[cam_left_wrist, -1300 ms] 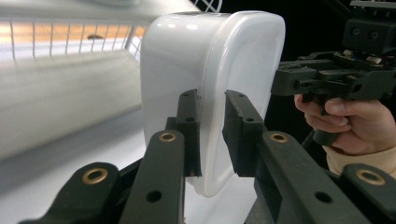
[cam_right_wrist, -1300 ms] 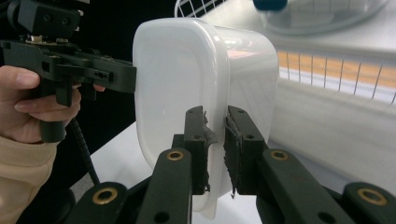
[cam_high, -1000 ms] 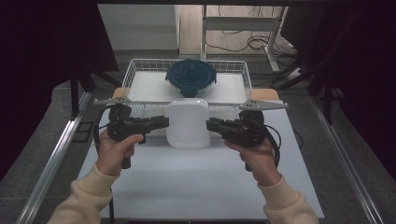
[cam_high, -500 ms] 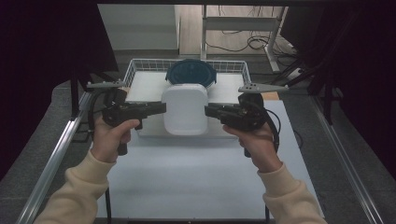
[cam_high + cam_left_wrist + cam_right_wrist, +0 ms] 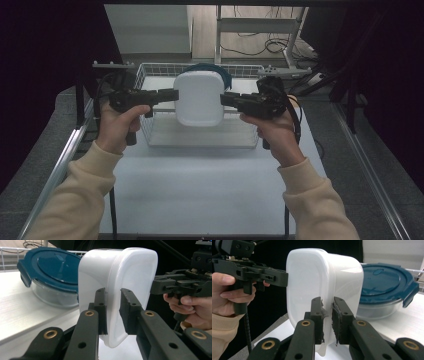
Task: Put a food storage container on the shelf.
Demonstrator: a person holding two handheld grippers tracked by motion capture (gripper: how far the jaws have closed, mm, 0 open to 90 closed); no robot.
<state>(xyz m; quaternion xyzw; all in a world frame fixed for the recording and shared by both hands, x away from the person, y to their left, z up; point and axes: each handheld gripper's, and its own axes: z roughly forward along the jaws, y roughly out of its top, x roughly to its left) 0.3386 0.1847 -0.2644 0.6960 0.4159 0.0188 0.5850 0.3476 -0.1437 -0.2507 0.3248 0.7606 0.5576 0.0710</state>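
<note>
A white plastic container (image 5: 199,98) hangs tilted on edge above the wire basket (image 5: 150,136), held from both sides. My left gripper (image 5: 172,95) is shut on its left rim; in the left gripper view the jaws pinch that thin rim (image 5: 113,293) of the white container (image 5: 130,272). My right gripper (image 5: 224,99) is shut on the opposite rim, and in the right gripper view its pads clamp the edge (image 5: 327,302) of the white container (image 5: 312,277). A round glass container with a blue lid (image 5: 50,272) sits behind it in the basket.
The basket stands at the far end of a white tabletop (image 5: 200,190). A metal rail (image 5: 60,165) runs along the table's left side. A metal frame and floor cables (image 5: 260,45) lie beyond the basket. Dark curtains close both sides.
Both hands have risen and moved away from the person, carrying the white container from the table's near side of the basket to above it. Both grips are unchanged.
</note>
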